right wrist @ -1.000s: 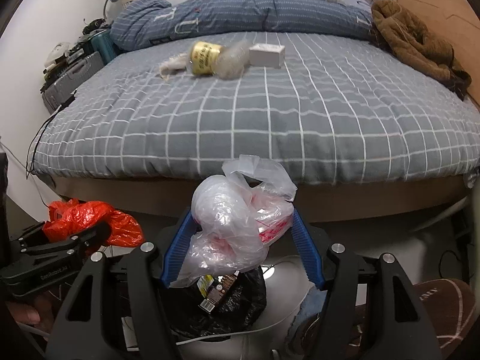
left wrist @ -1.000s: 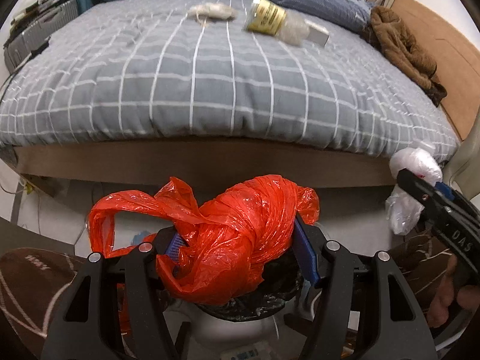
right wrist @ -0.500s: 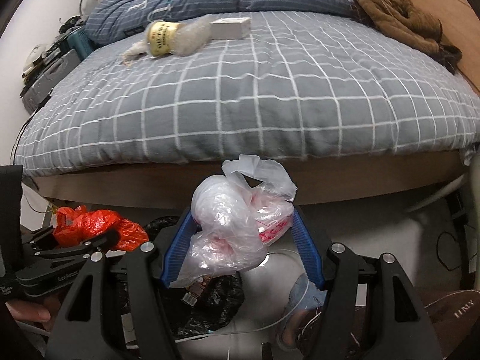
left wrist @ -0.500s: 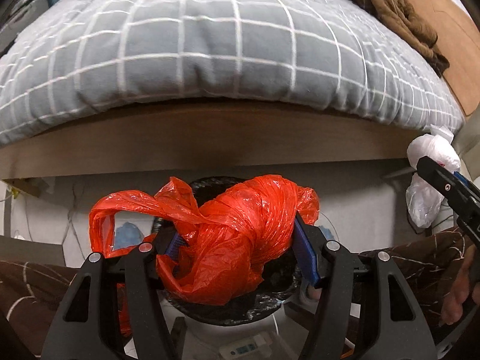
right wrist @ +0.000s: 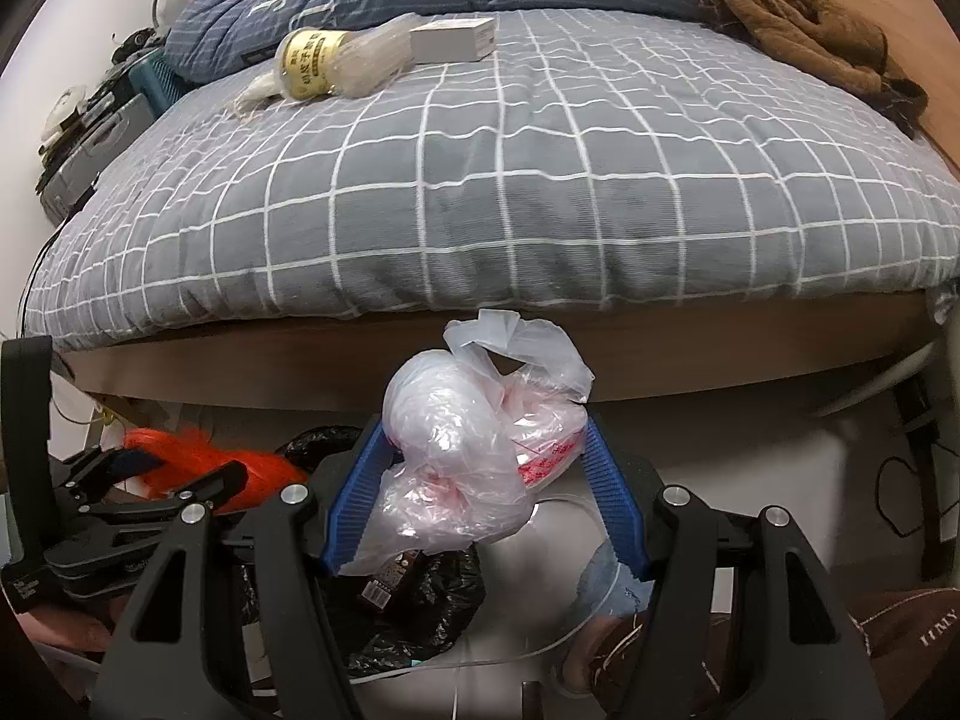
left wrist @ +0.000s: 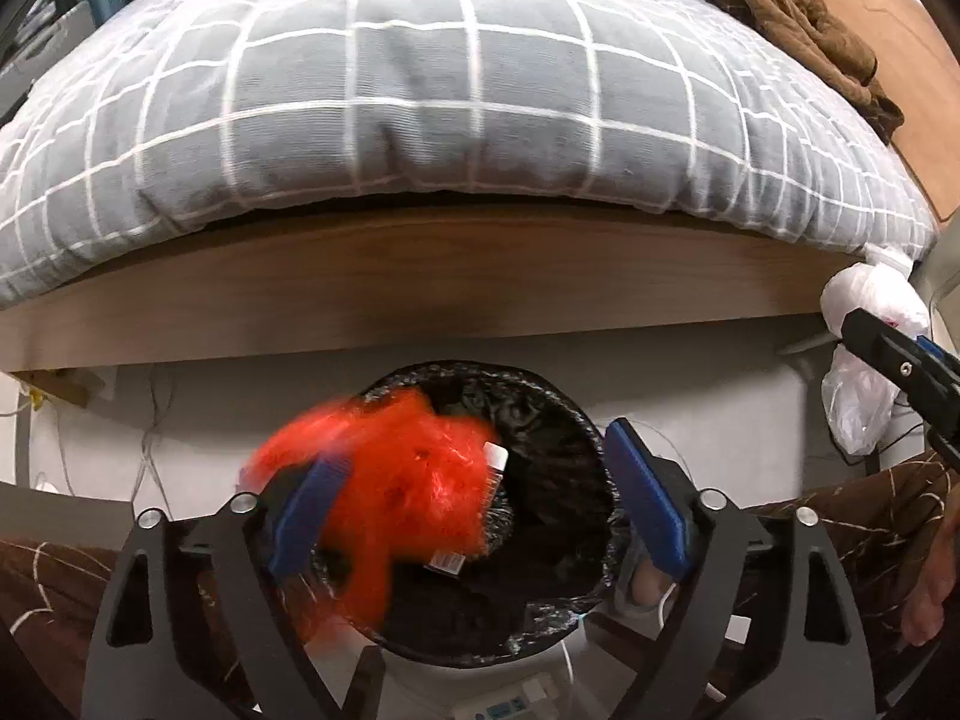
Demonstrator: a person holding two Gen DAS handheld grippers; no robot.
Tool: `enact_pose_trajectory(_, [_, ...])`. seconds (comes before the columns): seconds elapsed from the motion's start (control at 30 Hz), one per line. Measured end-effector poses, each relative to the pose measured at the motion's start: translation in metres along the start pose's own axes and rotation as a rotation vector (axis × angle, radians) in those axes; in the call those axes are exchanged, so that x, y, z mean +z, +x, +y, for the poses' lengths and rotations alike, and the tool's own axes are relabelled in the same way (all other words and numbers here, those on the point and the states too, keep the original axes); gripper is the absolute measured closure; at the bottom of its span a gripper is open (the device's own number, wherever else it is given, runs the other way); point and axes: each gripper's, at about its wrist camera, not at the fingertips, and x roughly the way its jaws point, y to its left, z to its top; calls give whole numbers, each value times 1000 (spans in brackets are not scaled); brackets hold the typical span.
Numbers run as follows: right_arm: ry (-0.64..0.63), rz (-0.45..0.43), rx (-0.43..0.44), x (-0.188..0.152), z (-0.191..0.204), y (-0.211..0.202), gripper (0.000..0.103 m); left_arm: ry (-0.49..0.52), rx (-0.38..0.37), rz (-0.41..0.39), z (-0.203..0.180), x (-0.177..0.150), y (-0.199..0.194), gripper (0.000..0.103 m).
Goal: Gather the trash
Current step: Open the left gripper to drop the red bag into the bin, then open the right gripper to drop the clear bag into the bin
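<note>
Over a black-lined trash bin [left wrist: 540, 420] at the bedside, the left gripper [left wrist: 474, 504] has just been spreading its jaws, a blurred red plastic bag [left wrist: 408, 480] loose between them. Alongside, the right gripper [right wrist: 480, 498] pinches a clear plastic bag [right wrist: 474, 444]. Beyond, a yellow-labelled jar [right wrist: 312, 63] and small box [right wrist: 453, 39] lie on the checked quilt [right wrist: 510, 180].

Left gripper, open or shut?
Open: left gripper has just been opening; blurred red bag drops into the bin.
</note>
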Motion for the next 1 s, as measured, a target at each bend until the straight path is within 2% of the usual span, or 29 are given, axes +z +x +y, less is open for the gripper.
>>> enact_pose_trajectory(0.3, [-59,16,41,5,39,10,41,-44,42,-60,38,0,-24,6])
enact_pose_trajectory(0.7, [-134,50,79,1,95,23,41,-119,76,-90,83,-7,-47,6])
enact_pose_trajectory(1.0, [-173,51,87,-2,118,27,40,-154,83,-103,104,-14,-56,6])
